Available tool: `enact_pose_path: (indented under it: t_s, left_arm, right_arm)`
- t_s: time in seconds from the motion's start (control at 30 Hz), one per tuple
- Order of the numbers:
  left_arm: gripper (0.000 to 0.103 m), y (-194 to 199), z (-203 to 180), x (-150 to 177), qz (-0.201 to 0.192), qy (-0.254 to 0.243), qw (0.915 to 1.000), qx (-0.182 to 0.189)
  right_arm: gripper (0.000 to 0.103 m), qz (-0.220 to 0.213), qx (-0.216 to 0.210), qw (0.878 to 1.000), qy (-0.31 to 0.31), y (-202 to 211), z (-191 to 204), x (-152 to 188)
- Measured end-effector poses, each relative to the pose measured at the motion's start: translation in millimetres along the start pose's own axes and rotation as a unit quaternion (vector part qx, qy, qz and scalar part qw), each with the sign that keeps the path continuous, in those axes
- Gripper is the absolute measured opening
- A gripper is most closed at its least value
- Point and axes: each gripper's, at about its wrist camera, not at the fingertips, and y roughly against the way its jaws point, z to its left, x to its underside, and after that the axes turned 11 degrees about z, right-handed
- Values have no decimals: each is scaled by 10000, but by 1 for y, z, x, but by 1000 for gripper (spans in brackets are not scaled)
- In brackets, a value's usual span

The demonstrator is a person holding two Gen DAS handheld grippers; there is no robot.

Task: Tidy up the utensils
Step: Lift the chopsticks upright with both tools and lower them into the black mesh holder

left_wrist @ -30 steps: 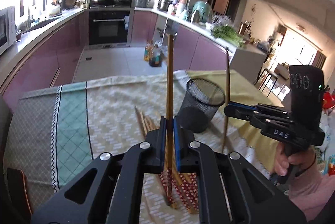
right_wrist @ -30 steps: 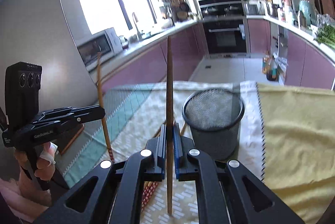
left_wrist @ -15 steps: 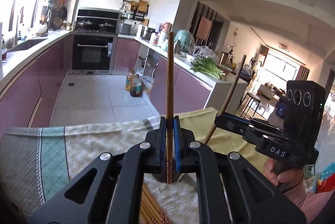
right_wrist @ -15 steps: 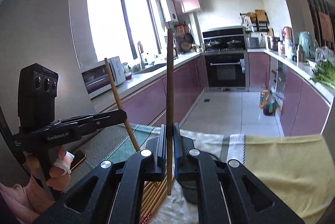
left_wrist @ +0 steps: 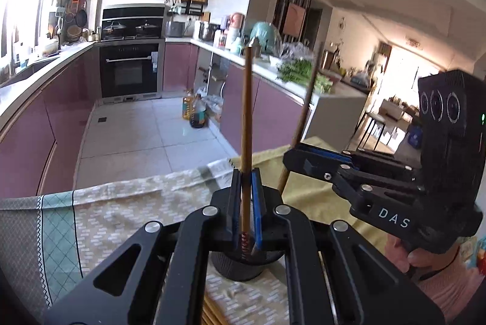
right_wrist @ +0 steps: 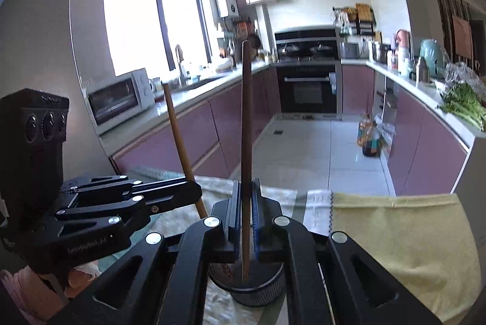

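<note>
1. The left gripper [left_wrist: 245, 203] is clenching a wooden chopstick [left_wrist: 246, 124] between its blue-lined jaws, the stick standing nearly upright with its red-patterned lower end poking out just under the jaws.
2. That lower end is hanging over the mouth of the black mesh holder [left_wrist: 240, 268], which is sitting on the patterned cloth [left_wrist: 127, 203] covering the counter.
3. The right gripper [right_wrist: 246, 218] is likewise grasping a second chopstick [right_wrist: 246, 118], held upright, its lower tip pointing into the same mesh holder [right_wrist: 258, 293].
4. In the left wrist view, the right gripper [left_wrist: 296, 151] is reaching in from the right, and a hand [left_wrist: 425, 261] is gripping its handle.
5. More chopsticks [left_wrist: 212, 314] are lying on the cloth near the holder's base.
6. A yellow cloth [right_wrist: 404, 236] is lying beside the patterned one.
</note>
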Motion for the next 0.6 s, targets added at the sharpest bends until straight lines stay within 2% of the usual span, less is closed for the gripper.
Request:
enact_pose_path:
  t_s: [0.23, 0.47, 0.6]
  left_arm:
    - [8, -40, 4, 20, 430, -101, 9990, -71]
    - [8, -58, 20, 15, 601, -58, 9982, -39]
    - [15, -60, 24, 14, 594, 11, 9982, -87]
  right_arm:
    - [5, 618, -4, 9981, -56, -32, -3, 5]
    - [6, 716, 52, 9972, -190, -44, -2, 4]
    - [7, 713, 83, 9970, -292, -49, -3, 4]
